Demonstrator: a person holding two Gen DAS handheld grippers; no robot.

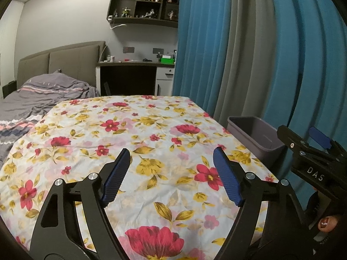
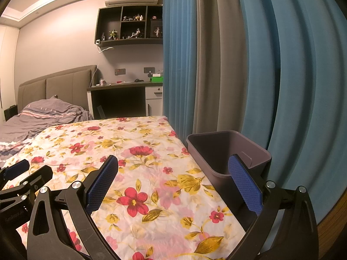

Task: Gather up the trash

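A dark grey plastic bin [image 1: 249, 130] [image 2: 216, 147] stands at the right edge of a surface covered by a floral cloth [image 1: 151, 130] [image 2: 141, 162]; what shows of its inside looks empty. No loose item lies on the cloth in either view. My left gripper [image 1: 172, 153] hovers over the cloth, open, with nothing between its blue pads [image 1: 117, 179]. My right gripper [image 2: 173, 159] is also open and holds nothing; its right finger [image 2: 245, 186] sits in front of the bin's near wall. Each gripper shows at the edge of the other's view: the right gripper [image 1: 303, 138] and the left gripper [image 2: 30, 172].
Blue and grey curtains [image 1: 249, 54] [image 2: 238, 65] hang close behind the bin. A bed with grey striped bedding [image 1: 43, 93] [image 2: 43, 114] lies beyond the cloth on the left. A desk [image 1: 130, 73] and wall shelf [image 1: 143, 4] stand far back. A fingertip [image 1: 327, 223] grips the right tool.
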